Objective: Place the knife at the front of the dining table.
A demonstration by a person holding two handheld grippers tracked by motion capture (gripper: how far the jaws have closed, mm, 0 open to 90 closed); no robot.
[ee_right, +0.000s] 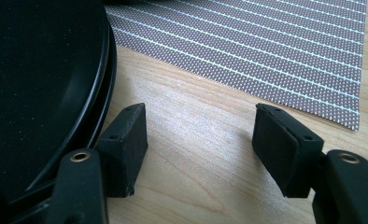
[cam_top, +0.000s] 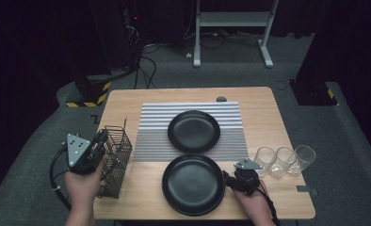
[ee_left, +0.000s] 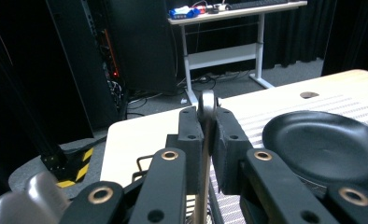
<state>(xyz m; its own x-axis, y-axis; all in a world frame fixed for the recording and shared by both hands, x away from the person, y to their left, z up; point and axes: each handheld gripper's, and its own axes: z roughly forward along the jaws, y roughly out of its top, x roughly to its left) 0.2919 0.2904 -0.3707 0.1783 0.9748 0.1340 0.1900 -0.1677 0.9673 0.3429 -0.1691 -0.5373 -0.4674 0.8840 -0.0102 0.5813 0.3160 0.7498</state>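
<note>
Left tool (ee_left: 205,135) clamped on a metal utensil handle (ee_left: 206,105) (business end hidden), above the wire cutlery basket (cam_top: 114,160) at the counter's (cam_top: 268,108) left edge. Right tool (ee_right: 201,140) wide open, empty, beside the near black plate (cam_top: 193,184), right side. Striped placemat (ee_right: 275,51) beyond.

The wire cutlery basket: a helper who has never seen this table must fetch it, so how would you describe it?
Start at the wooden table and go to its left edge, left of the striped placemat. The wire cutlery basket stands there beside the left gripper. It is the lone open black wire cage; its neighbours are solid black plates and clear glasses.
</note>
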